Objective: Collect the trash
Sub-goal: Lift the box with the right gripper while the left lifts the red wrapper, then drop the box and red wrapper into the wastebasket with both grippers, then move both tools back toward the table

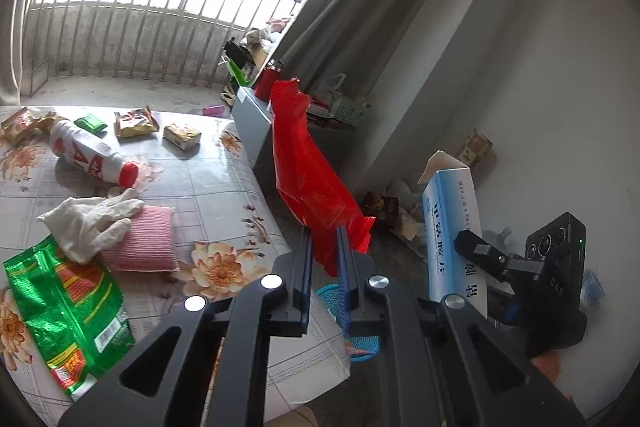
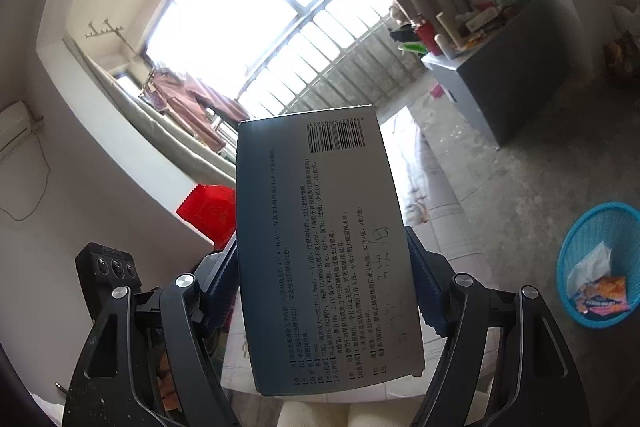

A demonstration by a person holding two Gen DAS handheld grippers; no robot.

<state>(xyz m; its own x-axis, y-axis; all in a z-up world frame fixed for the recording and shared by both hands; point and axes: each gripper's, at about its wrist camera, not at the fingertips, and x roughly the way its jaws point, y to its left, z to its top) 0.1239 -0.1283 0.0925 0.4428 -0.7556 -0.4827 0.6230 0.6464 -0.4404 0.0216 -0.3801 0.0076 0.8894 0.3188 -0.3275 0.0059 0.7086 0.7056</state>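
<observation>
My left gripper [image 1: 325, 233] is shut on the lower end of a long red wrapper [image 1: 308, 167], which stands up past the table's right edge. The wrapper's corner also shows in the right wrist view [image 2: 208, 211]. My right gripper [image 2: 322, 251] is shut on a blue and white medicine box [image 2: 316, 187], its printed back and barcode facing the camera. In the left wrist view that box [image 1: 448, 219] is held upright at the right, its top flap open. A blue mesh basket [image 2: 568, 239] with some wrappers in it stands on the floor at the right, and its rim [image 1: 332, 295] shows under my left fingers.
The table with a floral cloth [image 1: 224, 195] carries a white bottle with a red cap [image 1: 92, 155], a white glove [image 1: 92, 223], a pink pad [image 1: 144, 243], a green bag [image 1: 68, 311] and several small snack packs [image 1: 136, 123]. A grey cabinet [image 1: 252, 123] stands behind. Litter [image 1: 384, 207] lies along the wall.
</observation>
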